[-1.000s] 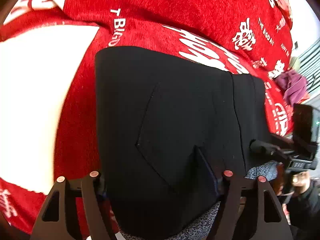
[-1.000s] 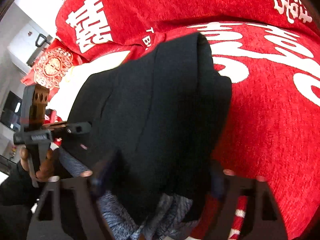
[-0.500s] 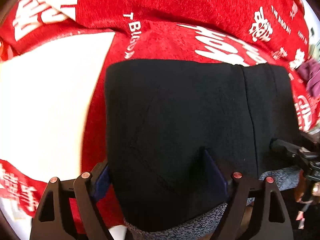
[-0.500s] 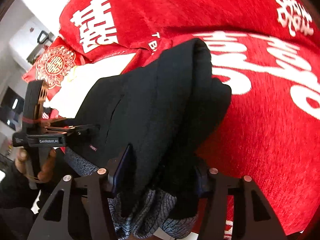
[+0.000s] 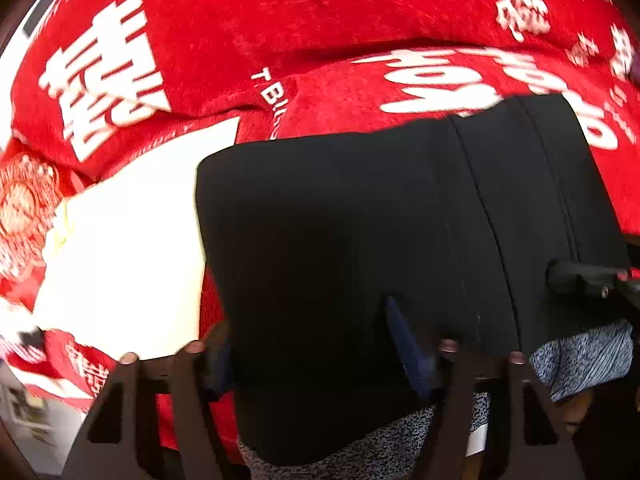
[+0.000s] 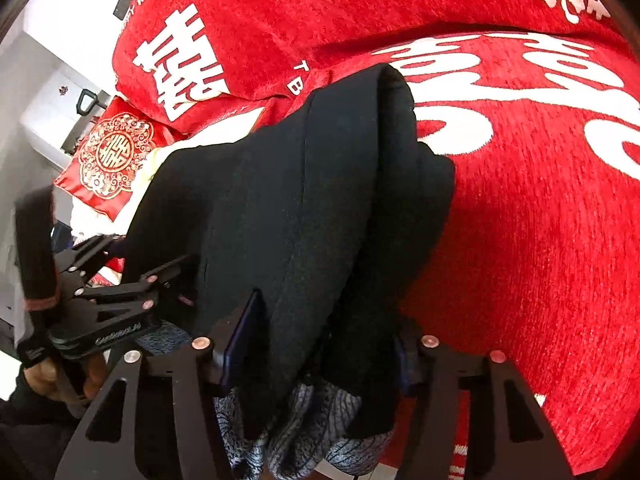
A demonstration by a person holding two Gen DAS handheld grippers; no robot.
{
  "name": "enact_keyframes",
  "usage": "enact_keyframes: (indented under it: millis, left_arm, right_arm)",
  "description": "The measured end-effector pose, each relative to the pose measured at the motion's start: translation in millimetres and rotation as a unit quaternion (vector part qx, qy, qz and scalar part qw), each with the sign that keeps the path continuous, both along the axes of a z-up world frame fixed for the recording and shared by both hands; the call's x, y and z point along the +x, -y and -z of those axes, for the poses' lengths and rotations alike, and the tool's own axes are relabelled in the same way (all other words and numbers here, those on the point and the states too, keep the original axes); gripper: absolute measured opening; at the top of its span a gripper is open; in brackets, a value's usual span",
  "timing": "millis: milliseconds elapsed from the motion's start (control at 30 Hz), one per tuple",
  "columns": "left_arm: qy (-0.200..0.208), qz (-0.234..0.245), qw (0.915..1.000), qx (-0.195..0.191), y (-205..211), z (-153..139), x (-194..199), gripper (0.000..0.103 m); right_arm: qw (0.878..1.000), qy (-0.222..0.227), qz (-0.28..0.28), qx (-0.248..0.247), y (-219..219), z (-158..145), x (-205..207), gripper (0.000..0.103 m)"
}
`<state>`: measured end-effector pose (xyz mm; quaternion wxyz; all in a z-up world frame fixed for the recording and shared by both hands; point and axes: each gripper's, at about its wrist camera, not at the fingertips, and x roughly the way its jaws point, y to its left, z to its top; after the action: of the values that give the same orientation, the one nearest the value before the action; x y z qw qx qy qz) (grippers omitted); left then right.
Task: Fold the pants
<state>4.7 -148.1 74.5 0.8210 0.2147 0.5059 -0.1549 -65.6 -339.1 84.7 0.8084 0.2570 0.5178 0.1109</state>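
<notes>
The black pants [image 5: 360,240] with a grey speckled lining [image 5: 360,452] are folded into a thick bundle held over the red sofa. My left gripper [image 5: 316,344] is shut on the bundle's near edge, with cloth filling the space between its fingers. My right gripper [image 6: 320,344] is shut on the bundle's other end [image 6: 304,220], where the layers hang bunched between its fingers. The left gripper also shows in the right wrist view [image 6: 120,292], and the right gripper's tip shows in the left wrist view [image 5: 580,280].
A red sofa cover with white lettering [image 5: 400,20] lies under and behind the pants. A white cushion [image 5: 132,248] lies to the left. A red patterned cushion [image 6: 112,152] and white cabinets [image 6: 52,92] lie further left.
Both grippers have carried the folded pants leftward along the sofa. The white cushion and red patterned cushion have come further into view. Both grips are unchanged.
</notes>
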Motion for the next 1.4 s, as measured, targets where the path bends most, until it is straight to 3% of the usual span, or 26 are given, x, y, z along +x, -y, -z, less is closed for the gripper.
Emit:
enact_keyframes:
  millis: [167, 267, 433, 600, 933, 1067, 1267, 1333, 1400]
  left_arm:
    - [-0.026, -0.004, 0.998, -0.057, -22, -11, 12, 0.043]
    - [-0.02, -0.002, 0.9977, -0.065, -21, -18, 9, 0.038]
    - [-0.018, 0.019, 0.9943, -0.103, -8, -37, 1, 0.038]
    - [-0.021, 0.044, 0.9919, -0.117, 18, -47, 7, 0.038]
    - [-0.03, 0.053, 0.9858, -0.156, 88, -74, 74, 0.038]
    - [-0.058, 0.046, 0.9828, -0.169, 110, -69, 104, 0.038]
    - [-0.112, 0.028, 0.9784, -0.172, 129, -16, 139, 0.038]
    - [-0.135, 0.026, 0.9766, -0.166, 132, 8, 148, 0.038]
    - [-0.118, 0.038, 0.9776, -0.17, 124, 5, 137, 0.038]
  right_arm:
    - [1.0, 0.005, -0.003, -0.004, -5, -16, -1, 0.049]
    - [1.0, 0.011, 0.0, -0.002, -8, -24, -5, 0.048]
    - [1.0, 0.029, 0.0, -0.002, -9, -50, -12, 0.047]
    - [0.998, 0.054, 0.013, -0.02, 10, -76, -13, 0.047]
    - [0.995, 0.082, 0.03, -0.046, 92, -101, 31, 0.047]
    - [0.996, 0.071, 0.038, -0.028, 132, -89, 73, 0.047]
    - [0.998, 0.009, 0.06, -0.027, 182, -29, 117, 0.047]
    - [0.996, -0.025, 0.081, -0.018, 197, -1, 120, 0.052]
    - [0.996, -0.023, 0.09, 0.001, 203, 7, 115, 0.064]
